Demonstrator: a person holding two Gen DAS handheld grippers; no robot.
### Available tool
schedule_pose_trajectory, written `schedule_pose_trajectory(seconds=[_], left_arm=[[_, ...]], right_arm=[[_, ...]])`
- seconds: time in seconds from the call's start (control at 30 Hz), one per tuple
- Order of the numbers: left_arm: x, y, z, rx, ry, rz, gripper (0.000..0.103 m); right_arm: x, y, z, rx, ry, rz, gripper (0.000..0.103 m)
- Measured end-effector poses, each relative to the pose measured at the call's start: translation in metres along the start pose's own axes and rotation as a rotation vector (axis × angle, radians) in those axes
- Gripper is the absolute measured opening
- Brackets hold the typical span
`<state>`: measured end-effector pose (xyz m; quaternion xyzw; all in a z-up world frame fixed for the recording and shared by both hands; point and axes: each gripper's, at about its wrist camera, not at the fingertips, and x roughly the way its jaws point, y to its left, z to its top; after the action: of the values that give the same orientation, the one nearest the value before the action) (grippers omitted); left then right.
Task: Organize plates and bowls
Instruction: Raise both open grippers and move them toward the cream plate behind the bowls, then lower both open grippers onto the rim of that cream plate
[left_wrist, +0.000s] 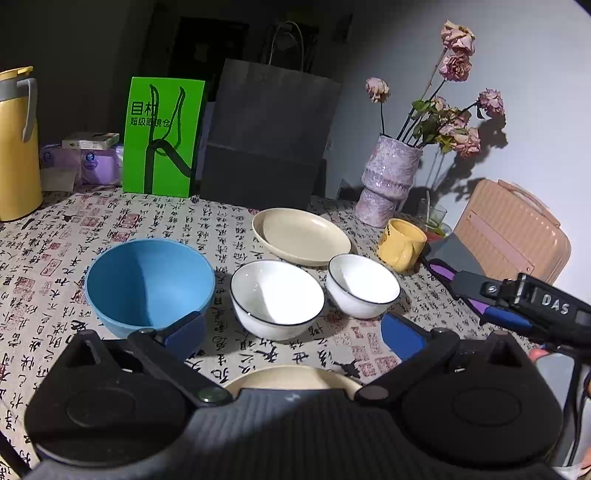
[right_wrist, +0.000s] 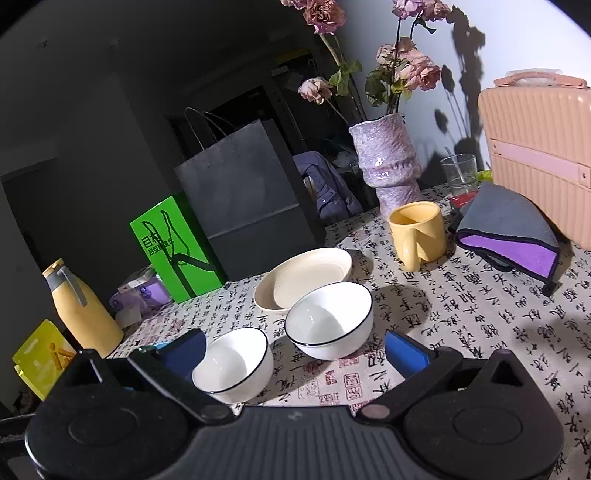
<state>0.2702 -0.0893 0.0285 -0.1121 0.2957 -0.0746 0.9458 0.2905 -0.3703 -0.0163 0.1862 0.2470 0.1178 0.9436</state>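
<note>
Three bowls (left_wrist: 277, 299) empty; cream plate (left_wrist: 301, 236) empty; both hand-held grippers (left_wrist: 291, 332) spread.

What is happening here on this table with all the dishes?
A person holds a gripper in each hand above a table set with dishes. Neither is holding anything yet: the left gripper and the right gripper are both open. In front of them stand a blue bowl, two white bowls side by side, and a cream plate behind them. Another cream plate lies just under the left gripper. The sorting seems not yet begun.
</note>
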Motion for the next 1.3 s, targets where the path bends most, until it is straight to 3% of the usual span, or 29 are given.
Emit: schedule_pose_trajectory(seconds=[0.53, 0.73, 1.3], left_arm=[[0.013, -0.03, 0.043, -0.042, -0.056, 0.009, 0.103], [0.024, -0.034, 0.064, -0.044, -0.064, 0.028, 0.103], [0.074, -0.029, 0.115, -0.063, -0.142, 0.145, 0.103]], right_arm=[[0.018, 0.0, 0.051, -0.057, -0.007, 0.036, 0.103], [0.041, 0.003, 0.069, -0.113, 0.024, 0.026, 0.103], [0.135, -0.006, 0.129, -0.066, 0.121, 0.066, 0.1]])
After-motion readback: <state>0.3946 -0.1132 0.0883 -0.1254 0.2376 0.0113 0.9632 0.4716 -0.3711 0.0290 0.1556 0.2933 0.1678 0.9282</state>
